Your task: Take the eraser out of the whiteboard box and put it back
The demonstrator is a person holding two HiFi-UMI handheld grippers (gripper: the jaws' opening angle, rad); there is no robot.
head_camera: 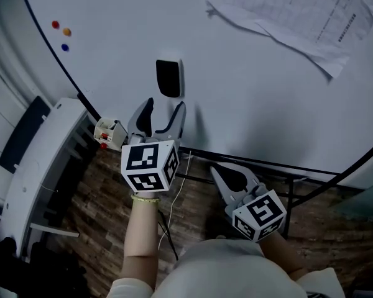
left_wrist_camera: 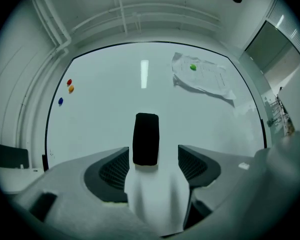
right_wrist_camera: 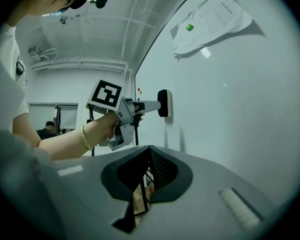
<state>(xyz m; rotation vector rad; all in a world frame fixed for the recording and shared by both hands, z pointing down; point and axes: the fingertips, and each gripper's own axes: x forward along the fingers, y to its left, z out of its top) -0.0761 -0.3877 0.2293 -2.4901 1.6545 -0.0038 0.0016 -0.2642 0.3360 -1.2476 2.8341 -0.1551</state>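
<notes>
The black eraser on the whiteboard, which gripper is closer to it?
Left. The left gripper is directly in front of the eraser, jaws open and not gripping it. The right gripper is farther off, below the bottom edge of the whiteboard, jaws closed.

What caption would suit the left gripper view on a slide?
Left gripper, jaws apart, faces a black eraser stuck upright on the whiteboard, not gripped.

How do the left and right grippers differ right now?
The left gripper has its jaws apart; the right gripper has them together. The left gripper faces the eraser on the whiteboard, pads not pressing it; the right gripper sits back from the board. Both hold nothing.
</notes>
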